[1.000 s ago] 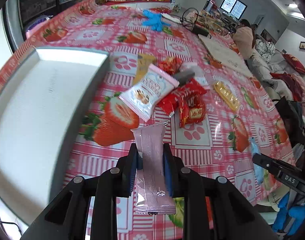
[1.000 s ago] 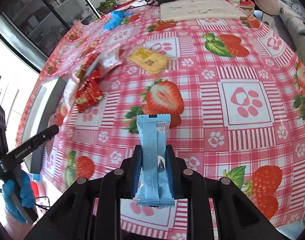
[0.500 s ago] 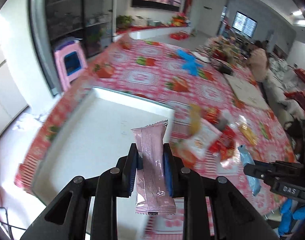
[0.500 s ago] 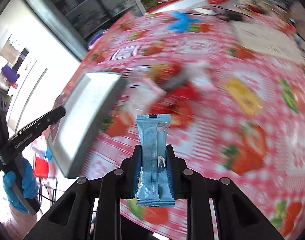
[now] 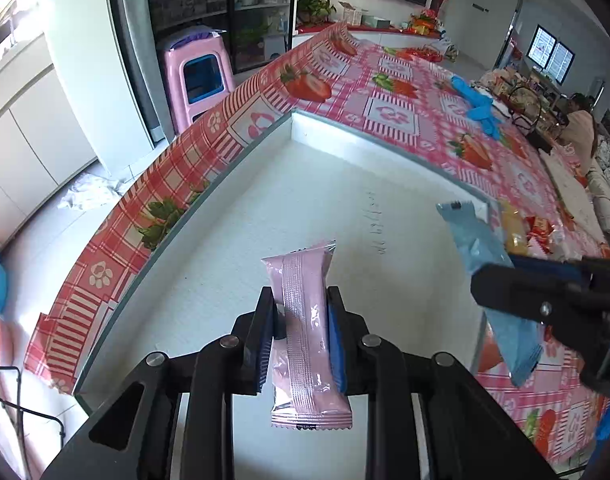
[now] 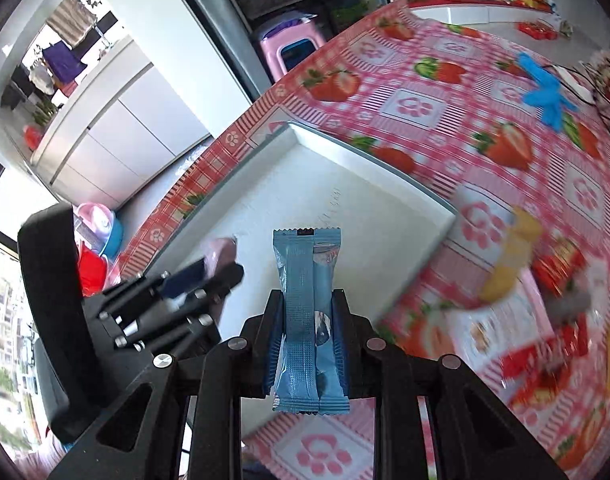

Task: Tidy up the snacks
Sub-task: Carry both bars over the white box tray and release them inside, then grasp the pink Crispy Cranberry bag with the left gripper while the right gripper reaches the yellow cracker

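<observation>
Glossy pink foil-like wrapper (image 5: pixel 307 332) with ribbed seam; glossy blue wrapper (image 6: pixel 307 320), crimped ends; matt white tray (image 5: pixel 265 216), smooth; shiny plastic cloth on table (image 5: pixel 393 112); matt black plastic tool (image 5: pixel 301 320)

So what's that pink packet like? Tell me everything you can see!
The pink packet is a long, thin snack wrapper, soft pink and shiny like foil-lined plastic, with a ribbed seam strip down its middle and zigzag crimped ends. It looks sealed and unopened. It stands almost upright, pinched around its middle by the left tool, both ends sticking out. It hangs in the air over the white tray, touching only the tool's blue pads.
</observation>
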### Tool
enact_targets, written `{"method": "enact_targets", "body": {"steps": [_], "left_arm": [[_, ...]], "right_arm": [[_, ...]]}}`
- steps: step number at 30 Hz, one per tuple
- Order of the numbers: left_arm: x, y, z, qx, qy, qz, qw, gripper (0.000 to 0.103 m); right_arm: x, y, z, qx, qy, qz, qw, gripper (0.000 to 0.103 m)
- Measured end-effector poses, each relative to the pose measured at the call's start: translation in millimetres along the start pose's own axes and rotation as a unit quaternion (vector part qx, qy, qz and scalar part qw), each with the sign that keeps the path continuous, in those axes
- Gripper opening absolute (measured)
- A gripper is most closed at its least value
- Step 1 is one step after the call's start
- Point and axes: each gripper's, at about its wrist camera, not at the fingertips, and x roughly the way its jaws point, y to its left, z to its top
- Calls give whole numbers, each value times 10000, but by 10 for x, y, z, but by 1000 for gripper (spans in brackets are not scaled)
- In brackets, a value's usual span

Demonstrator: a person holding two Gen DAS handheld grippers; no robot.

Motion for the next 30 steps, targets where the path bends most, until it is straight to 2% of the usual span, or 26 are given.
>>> {"method": "enact_targets", "body": {"steps": [1, 2, 3, 4, 6, 8, 11, 13, 14, 17, 20, 23, 26, 28, 30], "left_arm": [[21, -17, -13, 56, 13, 37, 10000, 46], [21, -36, -24, 99, 13, 75, 9999, 56], [4, -79, -36, 179, -62, 148, 9997, 70], [-46, -111, -56, 253, -184, 168, 9994, 74], [-168, -219, -53, 463, -420, 111, 9980, 75], [-284, -389, -52, 698, -622, 32, 9956, 76], [-449, -788, -107, 1162, -844, -265, 9893, 79], [-517, -1178, -242, 1644, -901, -665, 9800, 83], [-510, -1360, -326, 1867, -884, -744, 9756, 83], [-342, -1736, -586, 2106, -755, -490, 9734, 84], [-94, -1906, -775, 2132, -521, -550, 9741, 84], [57, -1966, -750, 2233, -636, -448, 9716, 84], [118, -1968, -561, 2238, -783, -477, 9703, 84], [124, -1956, -487, 2213, -776, -643, 9700, 84], [213, -2008, -390, 2269, -688, -645, 9693, 84]], "right_arm": [[91, -6, 57, 7, 71, -24, 10000, 25], [58, -24, 42, 20, 129, -24, 9999, 26], [80, -57, 52, 60, 221, -44, 9997, 34], [94, -113, 54, 130, 261, -73, 9995, 60], [-19, -236, 13, 251, 103, -198, 9994, 92], [-196, -410, -52, 288, -90, -403, 9987, 93], [-520, -761, -221, 237, -276, -1125, 9930, 93], [-695, -1087, -389, 368, -353, -1566, 9863, 93], [-756, -1267, -482, 500, -334, -1749, 9827, 93], [-859, -1860, -859, 1084, -92, -2127, 9710, 93], [-903, -2217, -1208, 1380, 77, -2338, 9624, 93], [-924, -2417, -1393, 1381, 180, -2528, 9575, 93], [-906, -2539, -1411, 1328, 169, -2563, 9573, 93], [-856, -2613, -1358, 1353, 151, -2494, 9588, 93], [-784, -2648, -1288, 1350, 112, -2398, 9613, 93]]}}
